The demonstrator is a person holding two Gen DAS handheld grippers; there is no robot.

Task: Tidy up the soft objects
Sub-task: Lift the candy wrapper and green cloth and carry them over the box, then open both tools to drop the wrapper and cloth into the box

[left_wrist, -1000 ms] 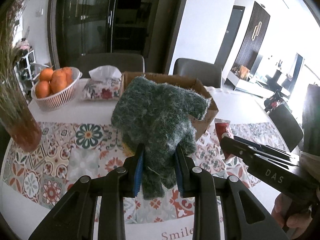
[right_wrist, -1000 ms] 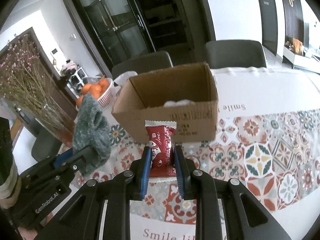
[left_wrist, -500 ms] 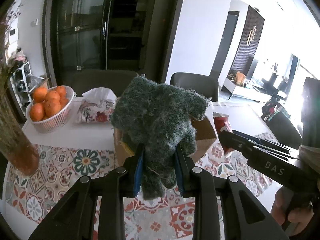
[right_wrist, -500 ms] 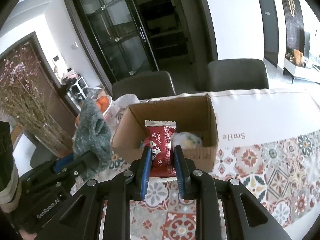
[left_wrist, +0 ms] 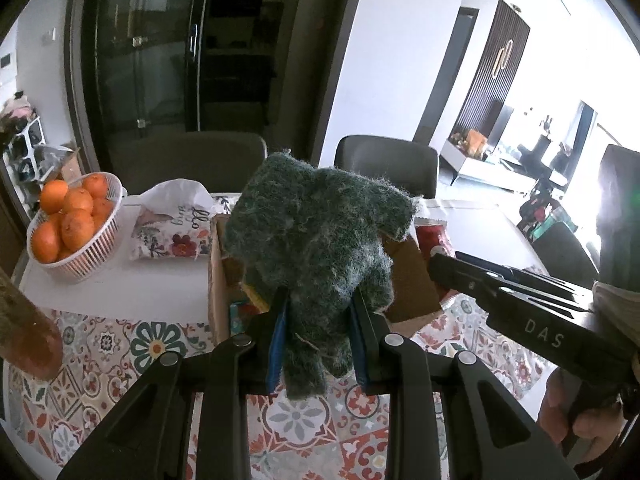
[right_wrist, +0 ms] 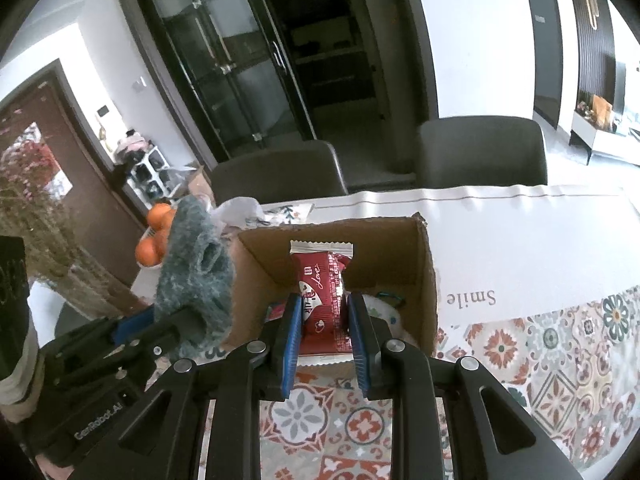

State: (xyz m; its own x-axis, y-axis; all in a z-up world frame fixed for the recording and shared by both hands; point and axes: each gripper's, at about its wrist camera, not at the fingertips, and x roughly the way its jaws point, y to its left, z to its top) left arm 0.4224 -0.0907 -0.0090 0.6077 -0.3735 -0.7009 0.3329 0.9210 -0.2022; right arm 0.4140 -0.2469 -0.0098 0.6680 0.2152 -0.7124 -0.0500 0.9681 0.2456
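Left wrist view: the left gripper (left_wrist: 318, 332) holds a fuzzy dark-green knitted cloth (left_wrist: 320, 248), its jaws clenched on the cloth's lower end, the bulk of it standing up over the open brown cardboard box (left_wrist: 408, 280) that sits on the patterned tablecloth of the desk (left_wrist: 120, 292). A white basket of oranges (left_wrist: 76, 228) and a floral tissue pack (left_wrist: 176, 224) stand toward the desk's far left corner. The right gripper (left_wrist: 440, 268) reaches in from the right. The cloth masks most of the box, so its contents read only as coloured scraps at the near-left inside corner.

Right wrist view: the right gripper (right_wrist: 323, 340) has its jaws clamped on a red foil snack packet (right_wrist: 322, 300), held upright above the box's (right_wrist: 424, 280) near wall. The left gripper (right_wrist: 188, 324) carries the green cloth (right_wrist: 196, 264) just beside the box's left wall. Something white with a teal loop lies inside, half hidden by the jaws.

Judged from this, the step is dropping both items in. It would go best if each one is carried fully past the rim before letting go, the floppy cloth lowered rather than flung so no tail drapes over the wall. The box floor and the packet's bottom edge cannot be made out.
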